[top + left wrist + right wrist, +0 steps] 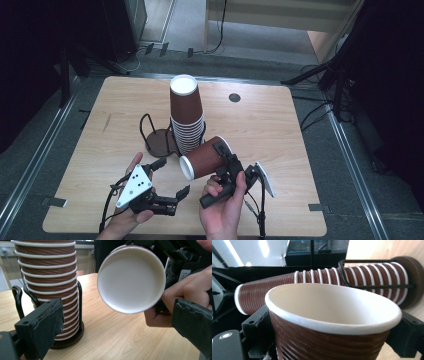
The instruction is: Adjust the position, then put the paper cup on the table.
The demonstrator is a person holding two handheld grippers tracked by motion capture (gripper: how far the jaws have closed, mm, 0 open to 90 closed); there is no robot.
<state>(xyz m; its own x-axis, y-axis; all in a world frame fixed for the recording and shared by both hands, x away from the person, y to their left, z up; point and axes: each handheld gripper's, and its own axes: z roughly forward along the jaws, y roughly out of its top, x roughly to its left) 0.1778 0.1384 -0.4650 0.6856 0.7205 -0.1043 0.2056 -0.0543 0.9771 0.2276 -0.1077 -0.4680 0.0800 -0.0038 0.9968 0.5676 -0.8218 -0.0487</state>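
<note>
Now right gripper (223,161) jaws clamping brown paper cup (204,159), left gripper (172,180) jaws wide, empty, near cup stack (186,117).

No text, label, brand or number is legible anywhere; a small white sticker (184,275) at right is unreadable.

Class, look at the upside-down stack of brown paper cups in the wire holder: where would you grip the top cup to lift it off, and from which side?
Grip the top cup across its ribbed wall, just above the rim below. Approach level from the near side: the wall is bare there, above the wire holder.
</note>
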